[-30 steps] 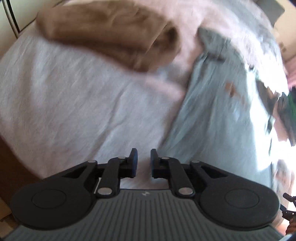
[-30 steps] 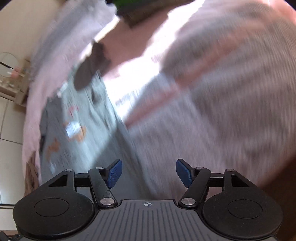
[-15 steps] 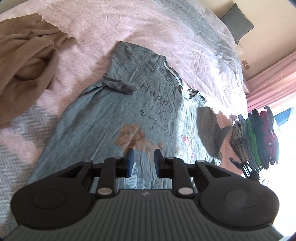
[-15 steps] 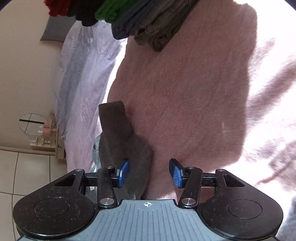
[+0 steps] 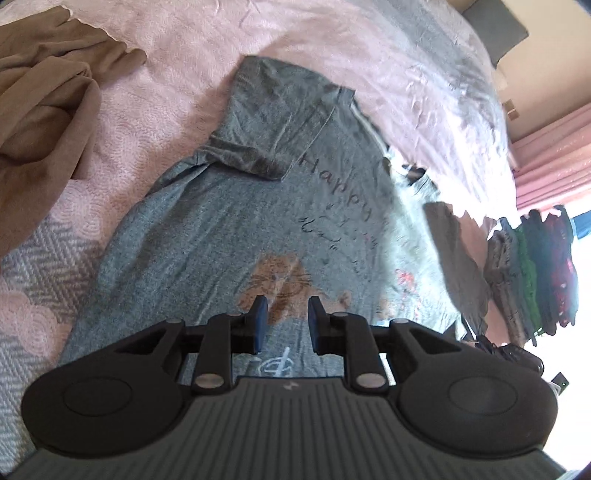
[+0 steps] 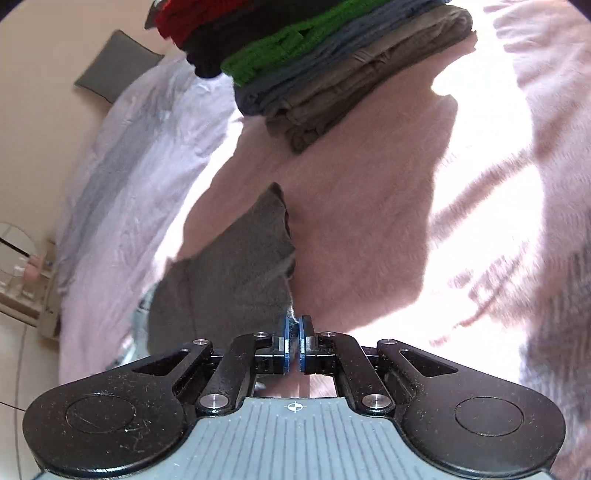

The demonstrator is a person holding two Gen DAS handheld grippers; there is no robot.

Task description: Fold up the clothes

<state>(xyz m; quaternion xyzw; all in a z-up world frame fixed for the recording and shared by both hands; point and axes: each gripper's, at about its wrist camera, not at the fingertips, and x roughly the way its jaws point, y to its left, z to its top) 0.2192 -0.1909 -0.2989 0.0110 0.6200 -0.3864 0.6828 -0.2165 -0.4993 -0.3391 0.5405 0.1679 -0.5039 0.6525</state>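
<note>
Right tongs [image 6: 294,341] clamp the T-shirt [image 5: 229,221] sleeve edge; left tongs [image 5: 284,325] hover apart above it. Folded stack [image 6: 314,66] beyond, brown garment [image 5: 44,92] left.

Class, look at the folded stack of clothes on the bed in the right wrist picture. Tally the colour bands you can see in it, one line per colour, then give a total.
Red: 1
Black: 1
Green: 1
Blue-grey: 1
Olive-brown: 1
Total: 5 colour bands in the stack; how many separate garments each band holds cannot be told.
</note>
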